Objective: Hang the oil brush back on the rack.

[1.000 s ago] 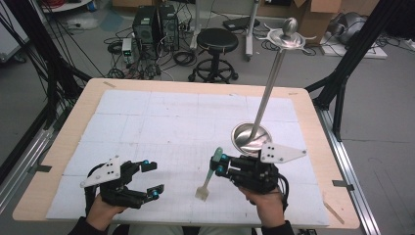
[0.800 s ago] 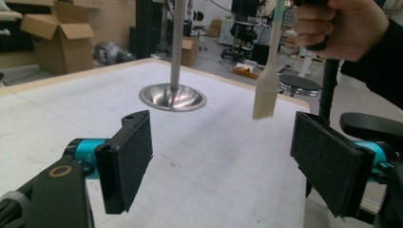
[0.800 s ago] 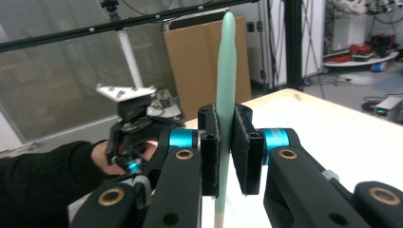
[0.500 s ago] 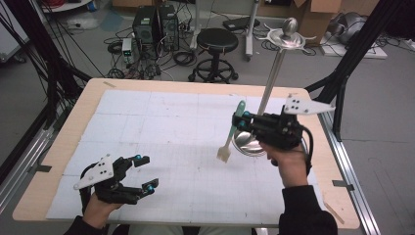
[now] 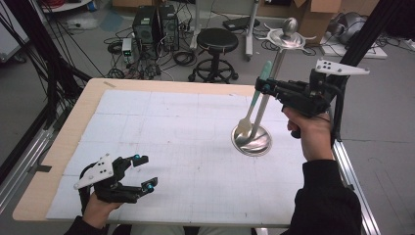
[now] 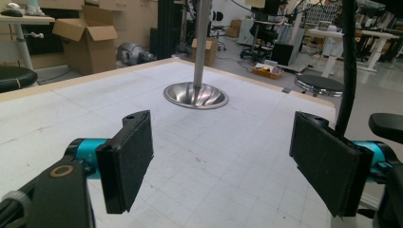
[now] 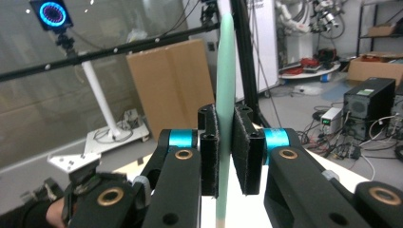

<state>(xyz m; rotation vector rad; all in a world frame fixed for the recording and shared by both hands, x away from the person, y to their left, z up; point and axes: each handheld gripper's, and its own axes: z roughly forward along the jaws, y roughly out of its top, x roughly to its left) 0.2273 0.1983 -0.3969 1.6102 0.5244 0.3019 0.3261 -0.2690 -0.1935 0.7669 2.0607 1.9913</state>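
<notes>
The right gripper (image 5: 264, 88) clamped a green-handled spoon (image 5: 250, 111) above the stand's base (image 5: 252, 139); the left gripper (image 5: 145, 171) rested open.

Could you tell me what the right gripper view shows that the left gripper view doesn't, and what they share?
The right gripper view shows the right tool shut on a pale green utensil handle, with the left hand far off. The left gripper view shows the left tool open over the white table, facing a metal stand's round base. Both show cardboard boxes behind.
</notes>
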